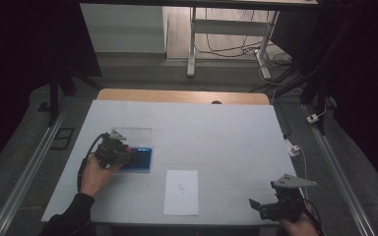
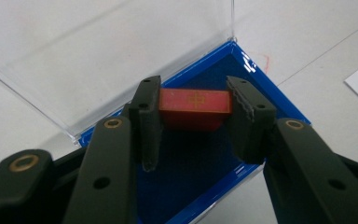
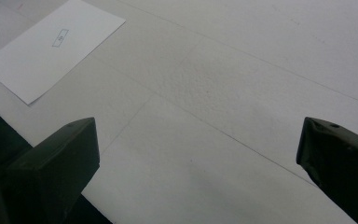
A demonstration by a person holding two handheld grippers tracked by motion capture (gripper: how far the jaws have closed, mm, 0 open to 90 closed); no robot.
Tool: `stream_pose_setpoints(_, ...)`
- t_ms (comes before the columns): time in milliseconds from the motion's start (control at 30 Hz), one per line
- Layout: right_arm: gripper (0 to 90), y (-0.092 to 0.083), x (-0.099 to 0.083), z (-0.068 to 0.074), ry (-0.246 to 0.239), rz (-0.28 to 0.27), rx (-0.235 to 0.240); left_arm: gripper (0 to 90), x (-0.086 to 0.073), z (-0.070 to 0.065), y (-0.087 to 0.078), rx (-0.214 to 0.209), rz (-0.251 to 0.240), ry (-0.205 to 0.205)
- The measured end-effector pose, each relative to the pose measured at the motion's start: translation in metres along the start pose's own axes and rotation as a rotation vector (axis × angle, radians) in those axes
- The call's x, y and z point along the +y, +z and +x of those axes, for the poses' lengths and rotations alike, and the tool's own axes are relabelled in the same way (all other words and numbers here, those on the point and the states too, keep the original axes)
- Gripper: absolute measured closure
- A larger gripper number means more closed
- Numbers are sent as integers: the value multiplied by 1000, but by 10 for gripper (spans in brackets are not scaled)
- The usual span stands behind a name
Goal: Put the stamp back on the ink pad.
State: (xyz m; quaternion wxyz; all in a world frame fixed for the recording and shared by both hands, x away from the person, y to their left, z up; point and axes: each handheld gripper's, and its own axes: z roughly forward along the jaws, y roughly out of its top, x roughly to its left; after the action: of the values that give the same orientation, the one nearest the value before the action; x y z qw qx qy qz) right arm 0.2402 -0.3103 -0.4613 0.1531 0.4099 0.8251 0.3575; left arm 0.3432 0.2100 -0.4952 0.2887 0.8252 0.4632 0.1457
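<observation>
The red block [image 2: 195,108] carries a small gold mark on its top face, a cross-like sign set in a thin line; it is too small to read as a letter. The white sheet [image 1: 181,192] bears a tiny printed figure at its middle, seen again in the right gripper view [image 3: 60,37] as a small outlined rectangle, also unreadable. No brand name is legible anywhere.

The left gripper [image 2: 193,105] has its jaws pinching the red block from both sides, their pads pressed against its ends, and holds it over the dark blue inside of the blue box [image 2: 261,88]. In the high view that box [image 1: 145,160] lies on the left part of the counter [image 1: 216,132], with the left gripper [image 1: 128,153] reaching over it from the near left. Its clear lid [image 2: 102,51] stands open on the far side and rises just behind the block.

The right gripper [image 1: 257,205] hangs at the near right corner of the counter, well apart from the box, its jaws spread wide above bare white surface. The sheet lies between the two grippers, near the front edge.

Beyond the counter stand a white cabinet [image 1: 123,29] and a desk frame [image 1: 226,29] with loose cables [image 1: 241,49] on the floor.
</observation>
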Motion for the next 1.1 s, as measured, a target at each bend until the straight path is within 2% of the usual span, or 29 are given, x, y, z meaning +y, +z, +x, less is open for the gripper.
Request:
stream_pose_setpoints(133, 0, 0, 0, 0, -1, 1, 1, 575, 0, -1, 3, 3, 14, 7)
stream_pose_setpoints(400, 0, 0, 0, 0, -3, 1, 0, 565, 0, -1, 5, 4, 22, -3)
stream_pose_setpoints(500, 0, 0, 0, 0, -3, 1, 0, 539, 0, -1, 6, 11, 27, -7)
stream_pose_setpoints(700, 0, 0, 0, 0, -4, 1, -1, 465, 1, 0, 4, 8, 5, -25)
stream_pose_setpoints(867, 0, 0, 0, 0, -4, 0, -1, 342, 0, 1, 2, -26, -27, -50)
stream_pose_setpoints(967, 0, 0, 0, 0, -5, 0, -1, 209, 1, 2, 0, -42, -60, -69)
stream_pose_setpoints(1100, 0, 0, 0, 0, -6, 0, 0, 67, 1, 1, -4, -49, -78, -90)
